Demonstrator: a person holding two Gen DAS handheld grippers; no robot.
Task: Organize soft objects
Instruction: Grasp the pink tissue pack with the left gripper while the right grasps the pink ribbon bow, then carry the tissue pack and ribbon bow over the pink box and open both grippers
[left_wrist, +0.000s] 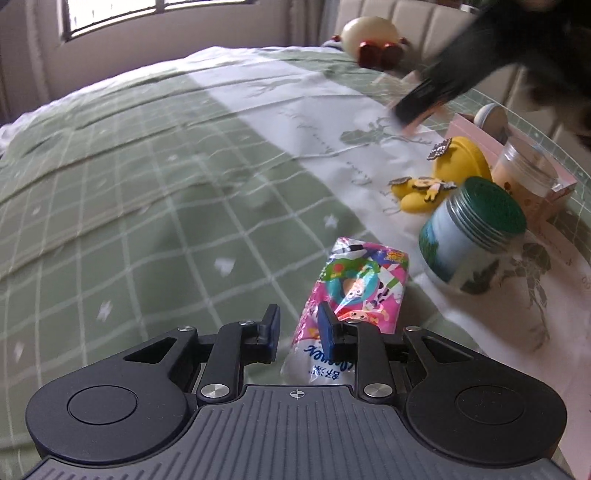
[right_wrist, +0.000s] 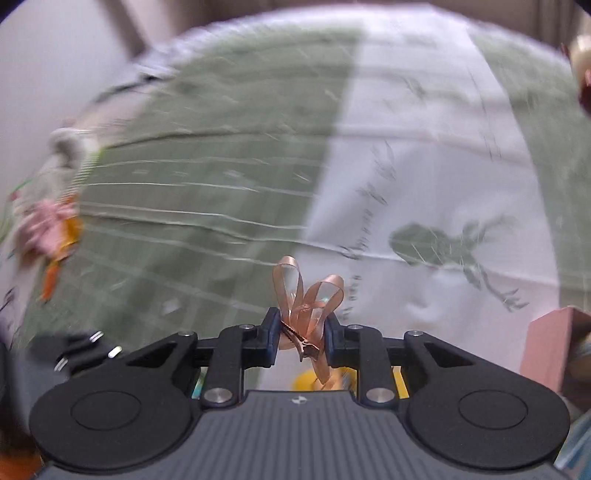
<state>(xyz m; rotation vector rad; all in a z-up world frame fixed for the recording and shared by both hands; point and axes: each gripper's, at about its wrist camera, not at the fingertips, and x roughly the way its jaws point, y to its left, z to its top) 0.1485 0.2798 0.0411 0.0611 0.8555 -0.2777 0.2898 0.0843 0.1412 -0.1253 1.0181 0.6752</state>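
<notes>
My left gripper (left_wrist: 299, 321) is shut on a pink cartoon-printed tissue pack (left_wrist: 354, 284). The pack runs up and to the right from between the jaws, and the right finger (left_wrist: 327, 326) lies across its face. It stays sharp while the green checked bedspread (left_wrist: 147, 184) behind it smears. In the right wrist view, my right gripper (right_wrist: 301, 325) is shut on a rose-gold ribbon bow (right_wrist: 310, 295) with a metal clip, held above the bedspread (right_wrist: 221, 166). The bow's loops stick up past the fingertips.
A green-lidded jar (left_wrist: 469, 236) and yellow rubber pieces (left_wrist: 454, 173) lie to the right. Beside them a pink box (left_wrist: 554, 184) holds a clear tub (left_wrist: 524, 170). A cream round toy (left_wrist: 369, 33) sits at the headboard. A blurred dark sleeve (left_wrist: 461, 70) crosses the top right. Soft pink and orange things (right_wrist: 51, 225) lie at the left.
</notes>
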